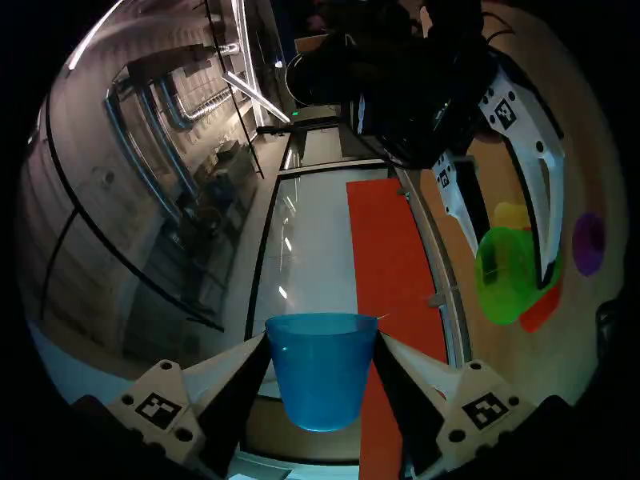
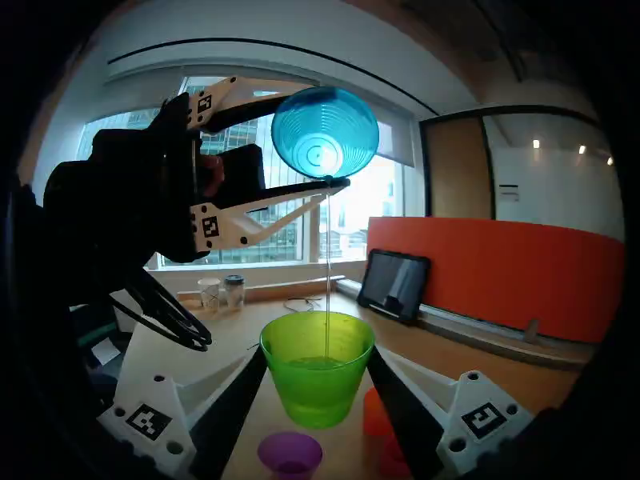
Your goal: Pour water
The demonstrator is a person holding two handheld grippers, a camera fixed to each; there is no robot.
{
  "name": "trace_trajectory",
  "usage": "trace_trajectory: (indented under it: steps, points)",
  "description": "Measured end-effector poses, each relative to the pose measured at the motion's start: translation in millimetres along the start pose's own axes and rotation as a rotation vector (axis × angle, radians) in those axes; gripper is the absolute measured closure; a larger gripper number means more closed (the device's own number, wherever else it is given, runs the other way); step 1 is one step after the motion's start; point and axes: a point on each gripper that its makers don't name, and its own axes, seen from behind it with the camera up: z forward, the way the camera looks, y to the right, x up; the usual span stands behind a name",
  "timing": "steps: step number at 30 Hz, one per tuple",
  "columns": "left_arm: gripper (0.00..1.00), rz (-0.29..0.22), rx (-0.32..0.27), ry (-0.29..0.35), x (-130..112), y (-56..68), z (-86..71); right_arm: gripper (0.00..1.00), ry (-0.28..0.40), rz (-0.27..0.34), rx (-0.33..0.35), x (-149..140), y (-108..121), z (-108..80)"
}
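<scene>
Pouring is underway, not finished. The left gripper (image 1: pixel 322 352) is clamped on the blue cup (image 1: pixel 322 376), both fingers pressing its sides, and in the right gripper view that cup hangs tipped over, high above the table (image 2: pixel 480 352), with its mouth turned down toward the camera. A thin stream of water (image 2: pixel 328 264) falls from its lower rim straight into the green cup (image 2: pixel 316 376).

The right gripper (image 2: pixel 318 360) grasps the green cup between its two fingers and holds it upright, directly under the stream and a little above the tabletop. A water line shows through the green wall, so some water has already gone across. It looks like a shallow to middling fill, though the tinted plastic makes the level hard to read. How much remains in the blue cup cannot be told from either view.

Judging by this, the main transfer is partly done. What is left is to let the stream run out or stop it at the wanted level, bring the blue cup back upright, and set both cups down.

A purple cup (image 2: pixel 290 454) and an orange cup (image 2: pixel 376 416) stand on the table just below the green one, and a dark tablet (image 2: pixel 392 284) leans farther back. The stream lands well inside the green rim, and no spill is visible on the wood.
</scene>
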Motion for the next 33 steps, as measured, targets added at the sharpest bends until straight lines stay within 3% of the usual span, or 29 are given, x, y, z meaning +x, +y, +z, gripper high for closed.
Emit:
trace_trajectory:
  steps: [9, 18, 24, 33]
  points:
    - [0.14, 0.038, 0.010, 0.005, 3.9, -0.6, -1.6, 0.10, 0.005, 0.002, -0.002, -0.1, 0.1, -0.6]
    - [0.14, 0.006, 0.006, 0.003, 1.4, -3.7, -0.9, 0.10, 0.009, 0.004, -0.004, 0.7, 0.4, -1.1]
    - [0.14, -0.125, -0.018, -0.005, -4.1, 3.8, -0.6, 0.10, 0.009, 0.010, -0.014, -1.4, 3.7, -2.8]
    - [0.14, -0.385, -0.055, -0.037, -21.5, 13.6, 0.7, 0.10, 0.020, 0.020, -0.028, 2.1, 9.0, -8.9]
